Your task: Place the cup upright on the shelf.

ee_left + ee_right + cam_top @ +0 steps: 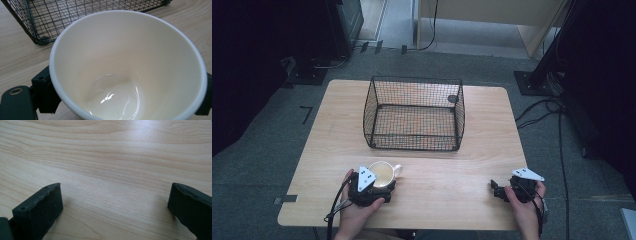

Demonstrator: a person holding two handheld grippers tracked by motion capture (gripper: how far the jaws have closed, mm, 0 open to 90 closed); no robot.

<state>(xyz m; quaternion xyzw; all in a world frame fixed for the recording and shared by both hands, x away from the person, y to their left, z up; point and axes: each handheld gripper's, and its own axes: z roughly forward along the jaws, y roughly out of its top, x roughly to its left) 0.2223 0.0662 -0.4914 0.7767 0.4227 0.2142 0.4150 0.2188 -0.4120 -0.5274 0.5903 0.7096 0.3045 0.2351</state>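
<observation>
A cream-white cup (383, 174) with its handle to the right stands near the table's front left. My left gripper (379, 186) is shut on it from the near side. In the left gripper view the cup (130, 62) is empty and glossy inside, and a black jaw presses against each side of its wall. My right gripper (496, 190) is at the front right, jaws pointing left, open. In the right gripper view its jaws (115, 202) stand wide apart over bare wood with nothing between them.
A black wire basket (412, 135) stands empty at the middle back of the light wooden table (452, 185); its near corner (42, 37) is just beyond the cup. Dark stands, cables and grey floor surround the table.
</observation>
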